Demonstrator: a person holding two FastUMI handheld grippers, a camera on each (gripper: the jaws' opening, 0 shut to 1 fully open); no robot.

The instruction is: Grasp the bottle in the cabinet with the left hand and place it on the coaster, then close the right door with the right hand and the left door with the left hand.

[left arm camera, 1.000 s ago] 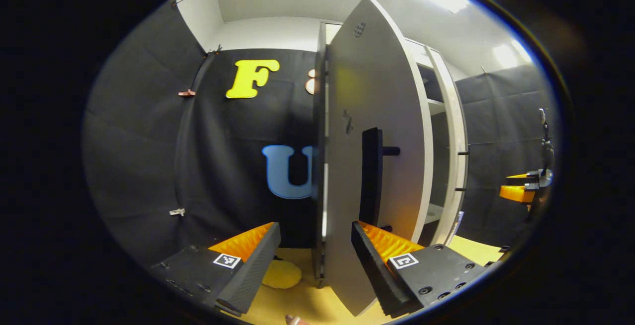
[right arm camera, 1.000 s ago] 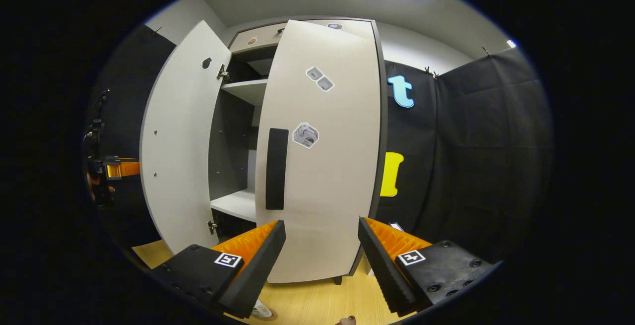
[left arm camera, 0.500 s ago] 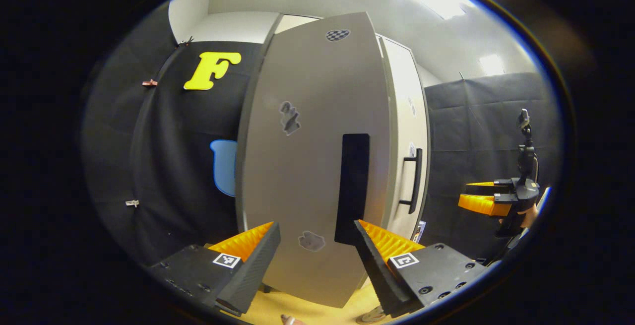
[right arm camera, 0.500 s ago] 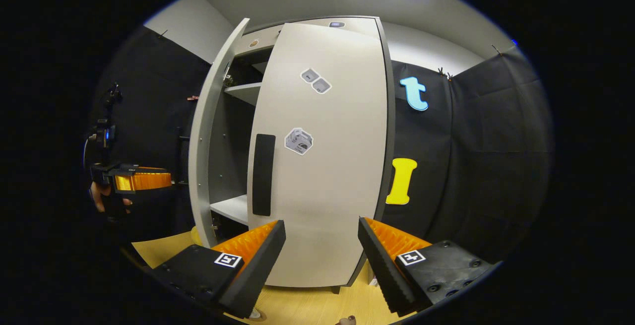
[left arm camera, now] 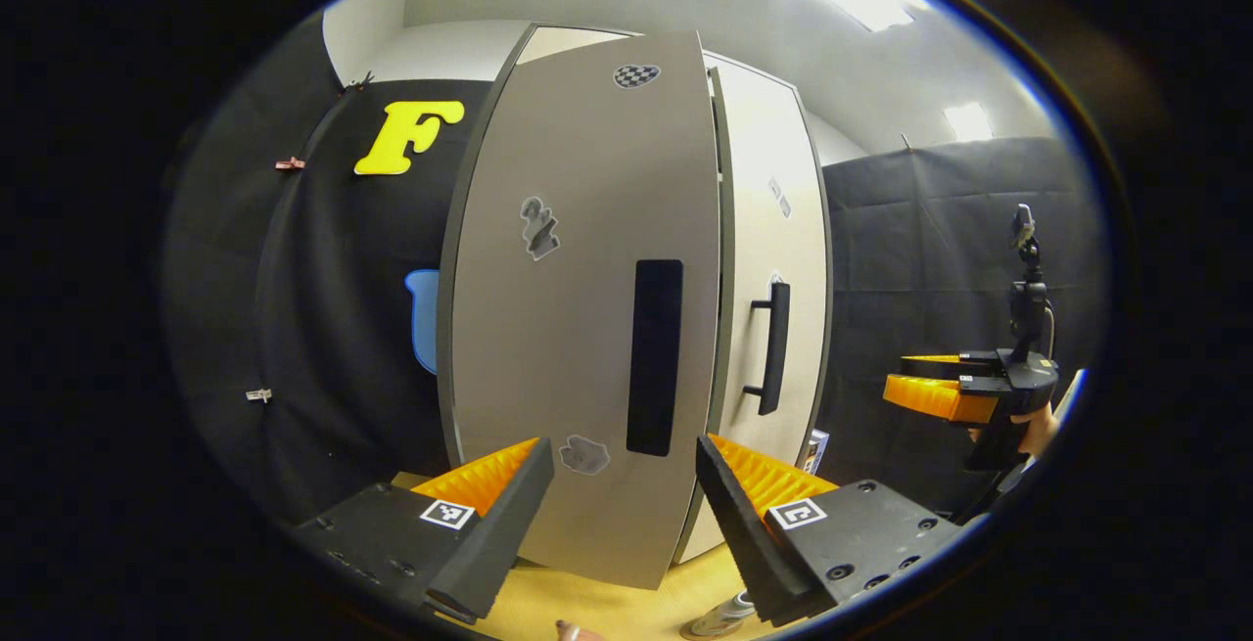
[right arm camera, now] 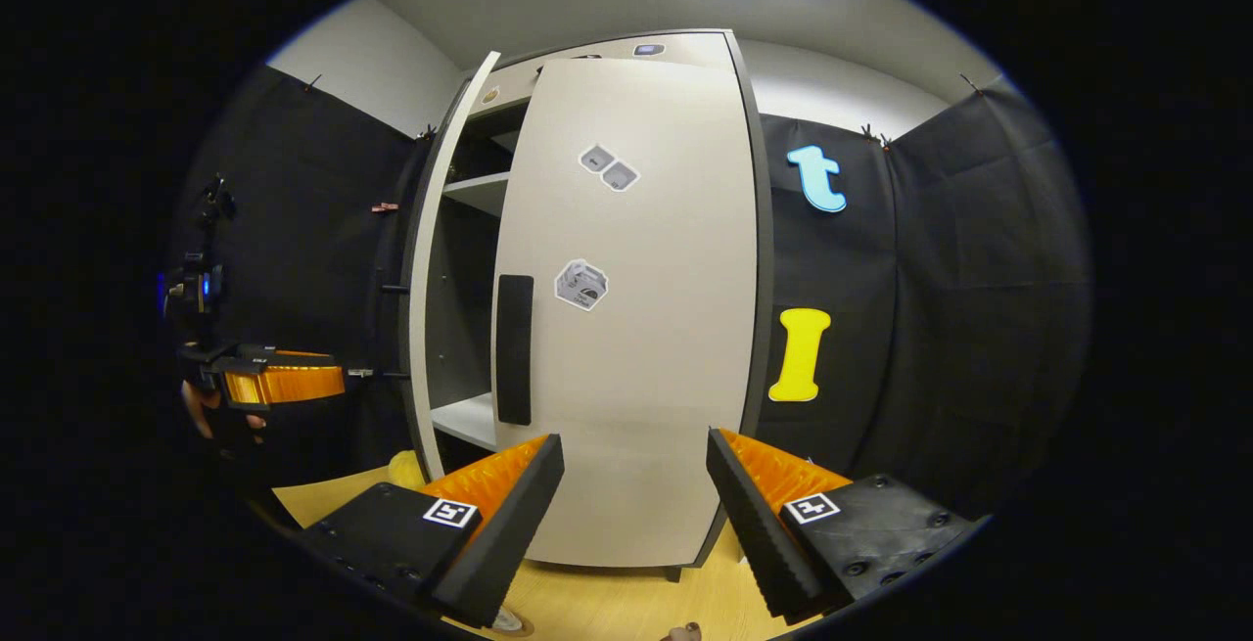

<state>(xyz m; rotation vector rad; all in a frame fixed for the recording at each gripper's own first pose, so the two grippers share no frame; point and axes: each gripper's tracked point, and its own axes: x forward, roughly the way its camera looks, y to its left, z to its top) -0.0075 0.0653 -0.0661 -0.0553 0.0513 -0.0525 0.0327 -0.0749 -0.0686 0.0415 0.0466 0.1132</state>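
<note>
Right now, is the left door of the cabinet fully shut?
No, still ajar. In the right gripper view, the left door stands off the cabinet; a dark gap shows a shelf inside.

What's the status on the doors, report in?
Both grippers, left and right, jaws open, empty. Right door shut; left door ajar, shelves showing. Nothing seen in the gap.

Cabinet [right arm camera: 626,328] interior mostly hidden behind right door [right arm camera: 636,377]; only sliver of shelf [right arm camera: 470,421] visible. Stickers [left arm camera: 538,227] on left door [left arm camera: 578,328] too blurred to identify. Shoe [left arm camera: 719,617] cut off at bottom edge.
</note>
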